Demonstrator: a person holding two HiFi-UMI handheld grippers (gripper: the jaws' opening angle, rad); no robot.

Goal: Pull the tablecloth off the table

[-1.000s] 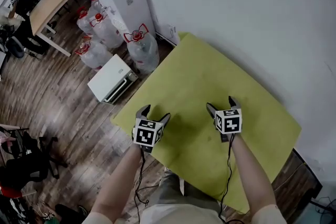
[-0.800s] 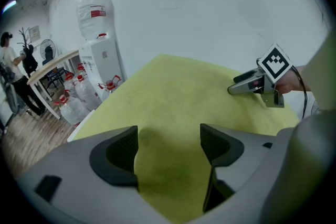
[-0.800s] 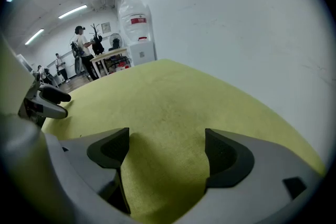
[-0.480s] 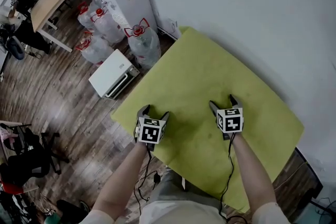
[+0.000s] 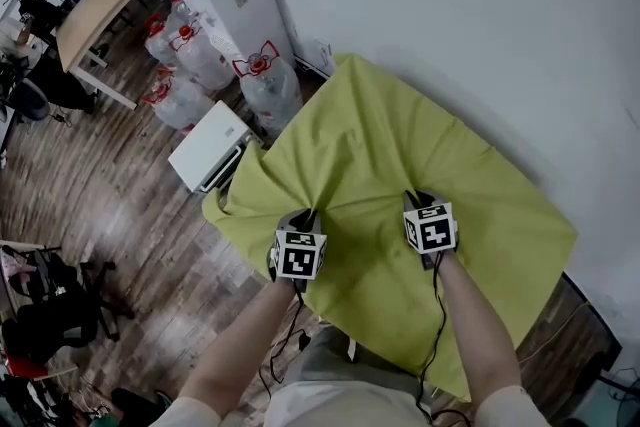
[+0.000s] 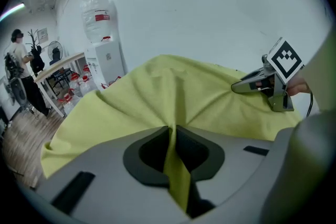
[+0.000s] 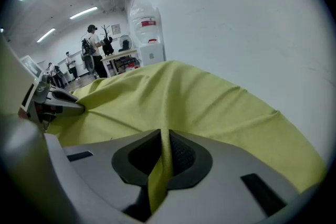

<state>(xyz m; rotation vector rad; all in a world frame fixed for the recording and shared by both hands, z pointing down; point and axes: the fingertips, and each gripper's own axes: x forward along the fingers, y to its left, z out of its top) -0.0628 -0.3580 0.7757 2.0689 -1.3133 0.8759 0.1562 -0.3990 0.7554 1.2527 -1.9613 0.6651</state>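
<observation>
The yellow-green tablecloth [image 5: 400, 140] covers the table against the wall and is drawn into ridges running toward both grippers. My left gripper [image 5: 303, 217] is at the cloth's near left; its jaws are closing, and a pinched fold of cloth [image 6: 173, 157] is squeezed between the pads. My right gripper [image 5: 420, 202] is near the cloth's middle; its jaws are closing too, with a fold [image 7: 164, 157] pressed between them. In the left gripper view, the right gripper [image 6: 262, 83] shows at the right. The left gripper [image 7: 55, 101] shows at the left of the right gripper view.
A white wall [image 5: 470, 15] runs behind the table. On the wooden floor to the left stand several water jugs [image 5: 265, 85], a white water dispenser [image 5: 235, 0] and a white box-shaped appliance [image 5: 208, 147]. A wooden desk [image 5: 105, 0] is farther left. People [image 7: 92, 47] stand far off.
Both grippers went from open over the flat cloth to closed on it. The cloth has bunched into folds, and its left edge has drawn inward.
</observation>
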